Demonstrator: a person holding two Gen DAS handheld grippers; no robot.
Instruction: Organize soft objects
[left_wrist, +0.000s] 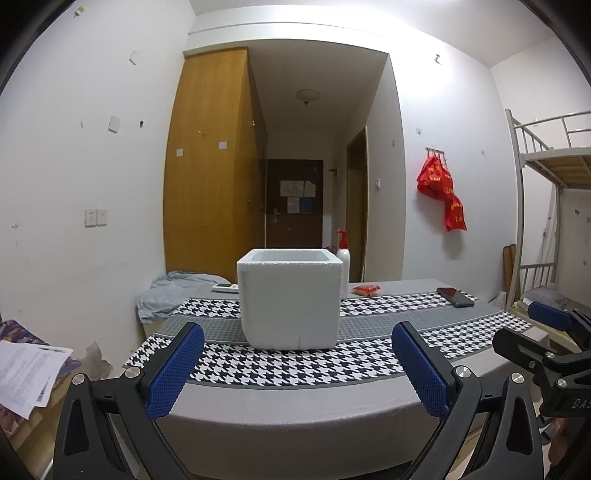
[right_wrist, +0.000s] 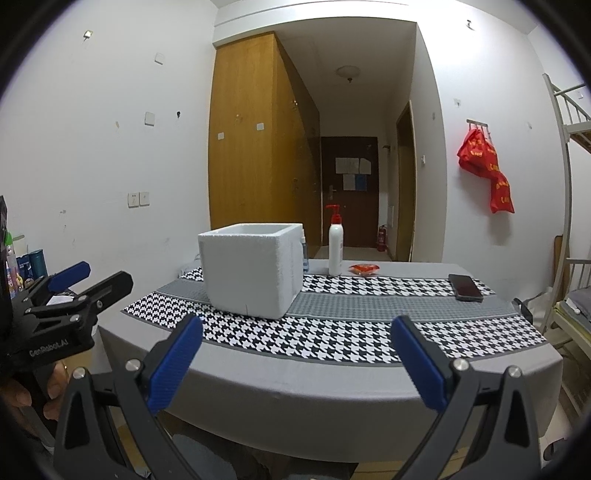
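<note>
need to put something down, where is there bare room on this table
Free: the near strip of the table in front of the foam box, and the stretch between box and phone. Crowded: the far edge, where the pump bottle and red packet sit beside the box.

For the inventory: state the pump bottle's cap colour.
Red pump on a white bottle; right wrist view shows it best.

Left gripper (left_wrist: 295, 365) spread wide before foam box (left_wrist: 290, 301).
</note>
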